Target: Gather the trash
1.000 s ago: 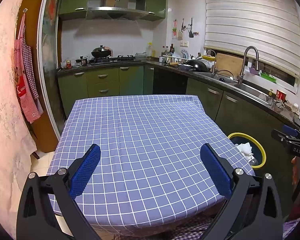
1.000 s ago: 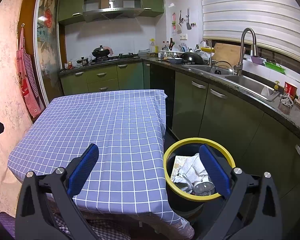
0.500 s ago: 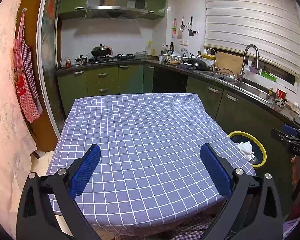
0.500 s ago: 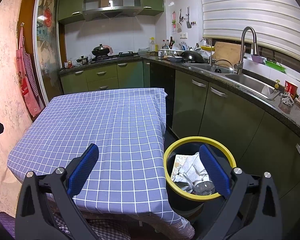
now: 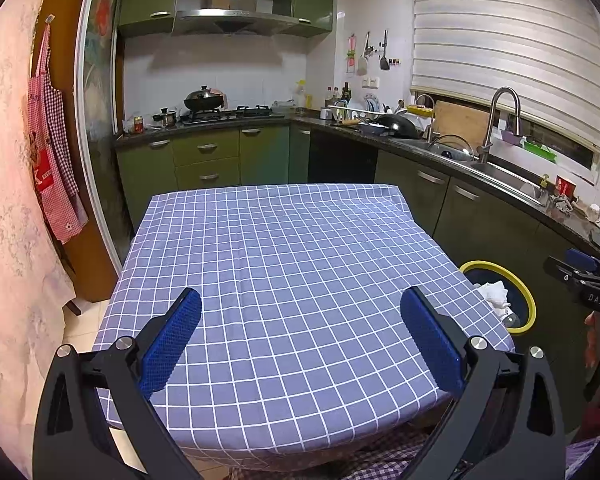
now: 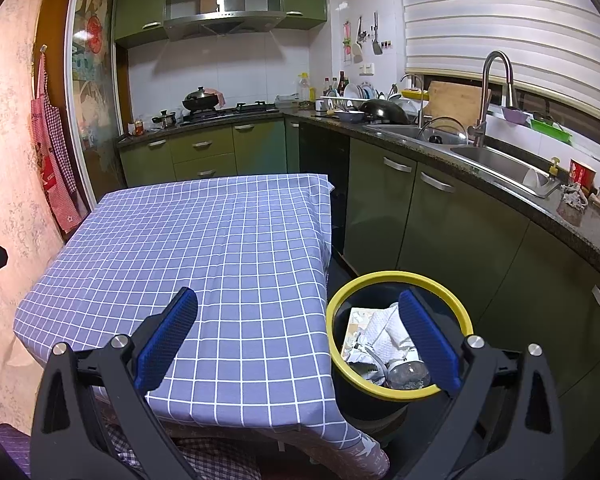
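Observation:
A black trash bin with a yellow rim (image 6: 397, 276) stands on the floor right of the table; it holds crumpled white paper (image 6: 384, 334) and a clear plastic bottle (image 6: 406, 376). The bin also shows in the left wrist view (image 5: 530, 300). My left gripper (image 5: 300, 340) is open and empty above the near part of the table with the blue checked cloth (image 5: 284, 264). My right gripper (image 6: 298, 340) is open and empty, above the table's right edge and the bin. No trash shows on the cloth (image 6: 204, 248).
Green kitchen cabinets (image 6: 432, 224) and a dark counter with a sink (image 6: 500, 164) run along the right. A stove with a wok (image 5: 204, 100) is at the back. A red apron (image 5: 52, 152) hangs on the left wall. A narrow floor gap separates table and cabinets.
Both views have shifted only slightly; the left view has risen a little. Both grippers stay open and empty.

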Demonstrator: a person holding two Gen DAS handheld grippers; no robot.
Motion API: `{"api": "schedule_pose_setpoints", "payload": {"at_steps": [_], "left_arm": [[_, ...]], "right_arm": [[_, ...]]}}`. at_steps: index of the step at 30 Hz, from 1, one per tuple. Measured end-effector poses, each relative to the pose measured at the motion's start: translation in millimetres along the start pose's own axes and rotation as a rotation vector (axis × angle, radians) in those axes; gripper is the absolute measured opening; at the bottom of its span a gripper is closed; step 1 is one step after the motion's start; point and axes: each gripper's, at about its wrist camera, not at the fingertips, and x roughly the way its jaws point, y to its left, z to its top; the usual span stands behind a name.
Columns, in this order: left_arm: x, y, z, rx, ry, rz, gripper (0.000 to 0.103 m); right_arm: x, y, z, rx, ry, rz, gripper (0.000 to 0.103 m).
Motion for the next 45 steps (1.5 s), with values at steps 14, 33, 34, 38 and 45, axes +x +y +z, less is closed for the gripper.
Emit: {"api": "schedule_pose_setpoints", "payload": {"at_steps": [14, 33, 34, 38, 45], "left_arm": [[0.5, 0.7, -0.2, 0.002, 0.004, -0.002, 0.098], [2.1, -0.4, -2.7, 0.006, 0.007, 0.005, 0.098], [2.1, -0.5, -2.5, 0.006, 0.007, 0.006, 0.098], [2.7, -0.4, -2.8, 0.006, 0.009, 0.007, 0.098], [3.1, 0.5, -1.8, 0.002, 0.0, -0.007, 0.098]], "right_arm": [[2.5, -0.8, -2.1, 0.002, 0.006, -0.002, 0.096], [8.2, 1.5, -3.0, -0.002, 0.018, 0.0, 0.096], [8.3, 1.5, -3.6, -0.002, 0.019, 0.0, 0.096], [8.8, 2.0, -3.9, -0.003, 0.02, -0.001, 0.096], [12.3, 2.5, -5.1, -0.004, 0.025, 0.0, 0.096]]}}
